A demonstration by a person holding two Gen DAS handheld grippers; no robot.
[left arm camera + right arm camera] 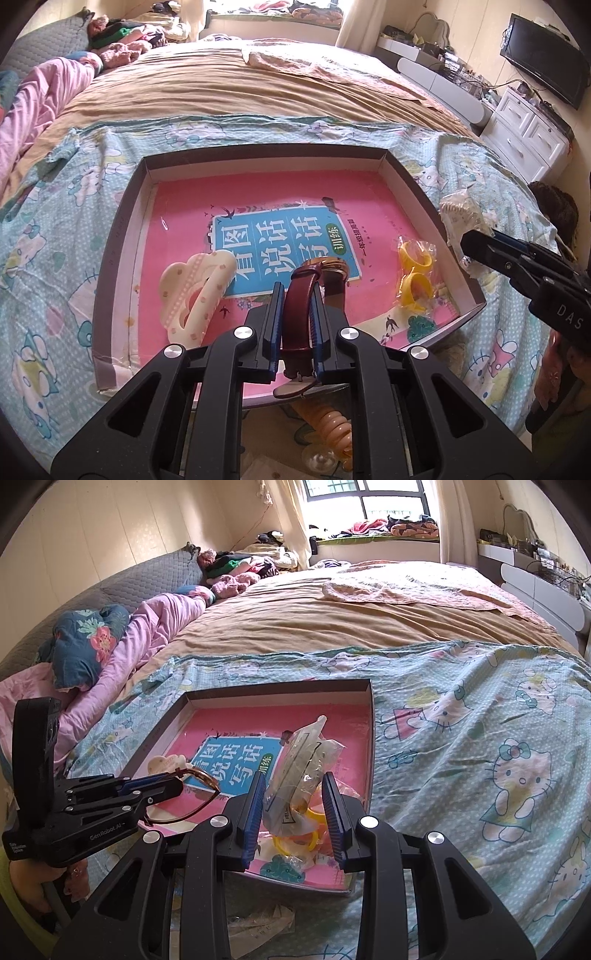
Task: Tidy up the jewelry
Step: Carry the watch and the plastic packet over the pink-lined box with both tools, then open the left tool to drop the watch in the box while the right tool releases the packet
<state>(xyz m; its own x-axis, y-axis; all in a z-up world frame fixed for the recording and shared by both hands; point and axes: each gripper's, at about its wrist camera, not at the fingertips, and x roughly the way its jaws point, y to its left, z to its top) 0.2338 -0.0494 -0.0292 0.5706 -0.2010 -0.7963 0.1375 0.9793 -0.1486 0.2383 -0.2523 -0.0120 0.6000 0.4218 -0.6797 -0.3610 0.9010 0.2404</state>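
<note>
A shallow grey box lined with a pink book lies on the bed. My left gripper is shut on a dark red leather watch and holds it over the box's near side; it also shows in the right wrist view. A cream cloud-shaped hair clip lies in the box to its left. Yellow rings in a clear bag lie at the box's right. My right gripper has its jaws apart around a clear plastic packet; whether the packet is gripped is unclear.
The box rests on a Hello Kitty sheet over a tan bedspread. A coiled orange hair tie and a crumpled clear bag lie on the sheet near the box's front edge. Pillows are at left, drawers at right.
</note>
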